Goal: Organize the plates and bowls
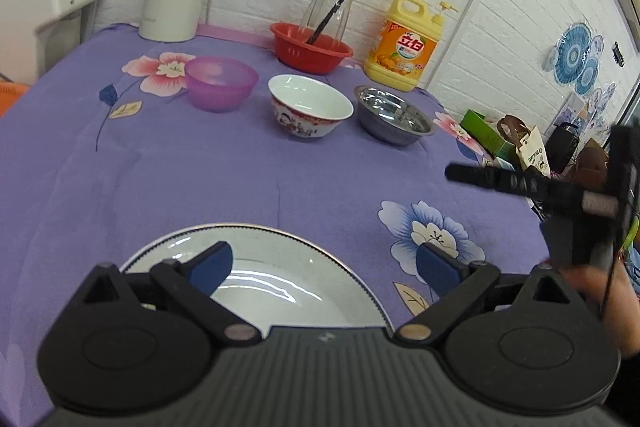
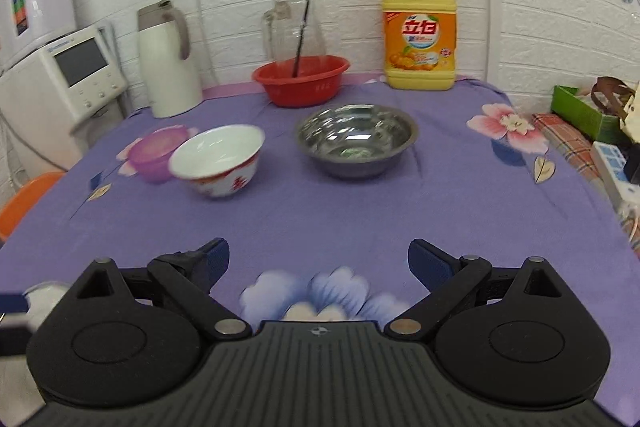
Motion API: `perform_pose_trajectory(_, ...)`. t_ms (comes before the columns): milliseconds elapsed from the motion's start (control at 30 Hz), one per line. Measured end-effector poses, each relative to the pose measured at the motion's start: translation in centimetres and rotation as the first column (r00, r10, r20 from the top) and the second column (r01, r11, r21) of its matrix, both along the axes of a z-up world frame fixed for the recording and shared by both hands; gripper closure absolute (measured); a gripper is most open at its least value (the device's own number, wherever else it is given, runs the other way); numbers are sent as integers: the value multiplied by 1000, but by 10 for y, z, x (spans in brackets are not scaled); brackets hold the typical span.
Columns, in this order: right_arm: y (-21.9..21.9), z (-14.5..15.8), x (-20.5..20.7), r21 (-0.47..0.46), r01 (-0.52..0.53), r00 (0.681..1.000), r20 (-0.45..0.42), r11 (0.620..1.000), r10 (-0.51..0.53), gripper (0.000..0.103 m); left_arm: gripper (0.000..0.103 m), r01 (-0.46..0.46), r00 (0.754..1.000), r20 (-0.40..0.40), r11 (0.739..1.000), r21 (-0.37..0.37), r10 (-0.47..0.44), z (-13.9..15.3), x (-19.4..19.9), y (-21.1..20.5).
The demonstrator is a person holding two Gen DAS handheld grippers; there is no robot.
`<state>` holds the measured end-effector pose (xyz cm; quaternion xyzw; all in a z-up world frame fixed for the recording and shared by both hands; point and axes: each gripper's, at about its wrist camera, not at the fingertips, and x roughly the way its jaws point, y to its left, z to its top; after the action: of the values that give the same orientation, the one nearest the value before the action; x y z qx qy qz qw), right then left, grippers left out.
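**On the purple tabletop: both claws empty, dishes waiting**

Across the tabletop (image 2: 320,211), a purple flowered cloth covers everything; clutter stands back along the wall, the working dishes lie forward, likely so they can be reached.

Back row, big to small: cream thermos jug (image 2: 168,63), yellow detergent bottle (image 2: 419,35), glass pitcher (image 2: 294,27) with a dark stick standing in it, red basin (image 2: 301,79) just in front of it. None looks part of the sorting job.

White plate (image 1: 260,267) — nearest the left claw (image 1: 324,267), lying flat at the front. The claw hangs over it, fingers apart, one fingertip above the plate, the other beyond its rim. Nothing gripped. My guess: lined up for a rim pick.

Bowls in a row mid-table, well apart from the plate: steel bowl (image 2: 356,139) on the right, white bowl with red pattern (image 2: 218,159) in the middle, purple plastic bowl (image 2: 158,153) left, close behind the white one. All upright, none nested. Stacking not yet begun, judging by the layout.

Right claw (image 2: 318,263) — spread wide, empty, over bare cloth, aimed toward the bowls. Steel bowl seems its likeliest target.
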<state>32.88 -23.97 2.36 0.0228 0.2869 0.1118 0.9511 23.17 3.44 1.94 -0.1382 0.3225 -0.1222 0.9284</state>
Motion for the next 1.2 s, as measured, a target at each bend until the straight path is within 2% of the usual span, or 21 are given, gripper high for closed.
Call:
perform_pose_trajectory(133, -7, 8, 89, -64, 74, 996, -50, 995, -78, 0, 6, -21, 1000, 7, 1000, 1, 21, 1, 8, 8)
perform_pose_trajectory(267, -5, -10, 164, -143, 117, 979, -152, 983, -139, 0, 6, -42, 999, 8, 999, 19, 42, 1, 18, 17)
perform_pose_trajectory(367, -4, -31, 198, -174, 114, 956, -250, 978, -156, 0, 6, -62, 998, 3, 998, 26, 62, 0, 26, 26)
perform_pose_trajectory(433, -4, -40, 207, -179, 115, 945, -284, 977, -163, 0, 6, -72, 997, -3, 997, 15, 73, -1, 32, 32)
perform_pose_trajectory(700, 4, -47, 208, -178, 77, 926, -352, 981, -137, 0, 6, -66, 998, -12, 998, -4, 66, -4, 34, 35)
perform_pose_trajectory(800, 6, -46, 196, -178, 44, 920, -375, 983, -109, 0, 6, -59, 998, 2, 998, -12, 59, 0, 28, 34)
perform_pose_trajectory(933, 11, -44, 165, -187, -23, 917, -396, 982, -54, 0, 6, -42, 999, 11, 999, -27, 42, 5, 23, 30)
perform_pose_trajectory(1067, 15, -44, 123, -152, -116, 910, -413, 982, 44, 0, 6, -5, 1000, 19, 1000, -22, 5, 10, 19, 20)
perform_pose_trajectory(1200, 18, -46, 83, -140, -183, 912, -394, 973, 115, 0, 6, 75, 997, -5, 997, -10, -75, 13, 25, 7)
